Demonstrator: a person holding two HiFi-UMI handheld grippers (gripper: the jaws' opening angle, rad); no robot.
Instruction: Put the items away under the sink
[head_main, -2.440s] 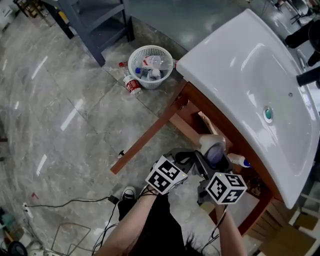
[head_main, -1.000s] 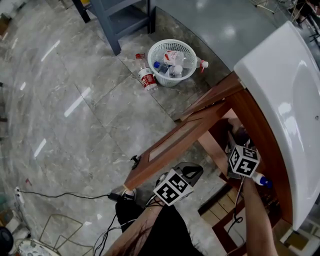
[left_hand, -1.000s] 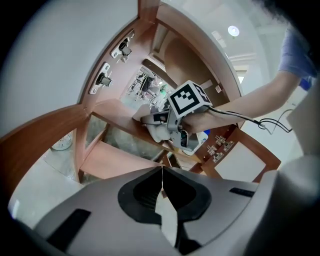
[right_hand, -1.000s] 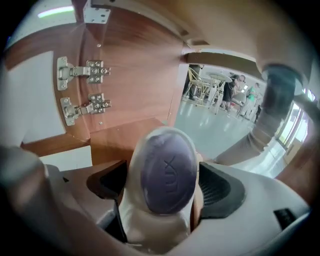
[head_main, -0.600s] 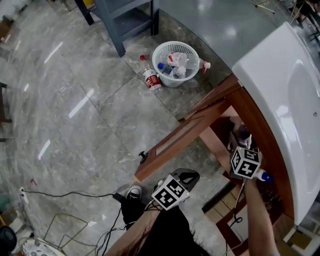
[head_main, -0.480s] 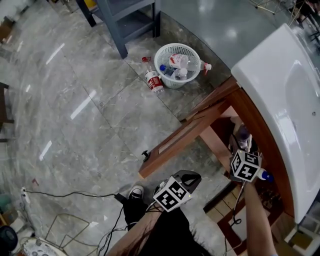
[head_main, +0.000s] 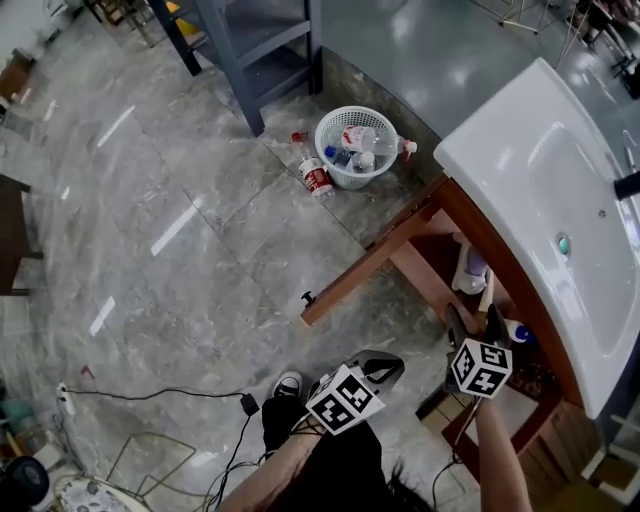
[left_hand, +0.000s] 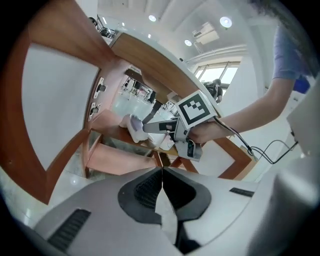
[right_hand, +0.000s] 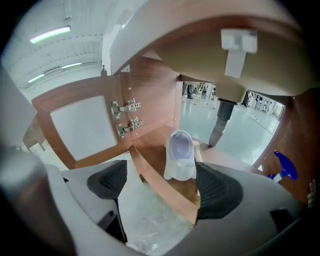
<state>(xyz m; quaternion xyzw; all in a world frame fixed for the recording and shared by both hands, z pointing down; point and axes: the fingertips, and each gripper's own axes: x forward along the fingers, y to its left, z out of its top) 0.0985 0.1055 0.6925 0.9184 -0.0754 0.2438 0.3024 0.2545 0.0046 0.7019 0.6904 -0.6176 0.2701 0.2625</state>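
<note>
- On the grey floor toward the left, a white basket (head_main: 348, 180) holds several bottles (head_main: 356, 140). A red-labelled bottle (head_main: 317, 178) lies on its side just beside it. These look like the items not yet stowed, kept within reach of the cabinet.
- Next comes the cabinet door (head_main: 370, 265), swung wide open so that the space under the sink can be reached.
- Below the door, the left tool (head_main: 384, 366) is held low near the person's body. Its jaws are pressed together with nothing between them, and it seems parked out of the way.
- Further right, the right tool (head_main: 475, 326) points into the cabinet mouth. Its jaws are spread wide and grip nothing. The gap faces the white bottle but stays apart from it.
- That white bottle (head_main: 469, 270) stands upright on the cabinet's bottom shelf near the hinge side, touching neither jaw. By its place it looks stowed.
- A spray bottle with a blue head (head_main: 515, 332) sits further right, also under the basin's edge.
- Over all of this the white sink (head_main: 500, 150) overhangs the cabinet.
</note>
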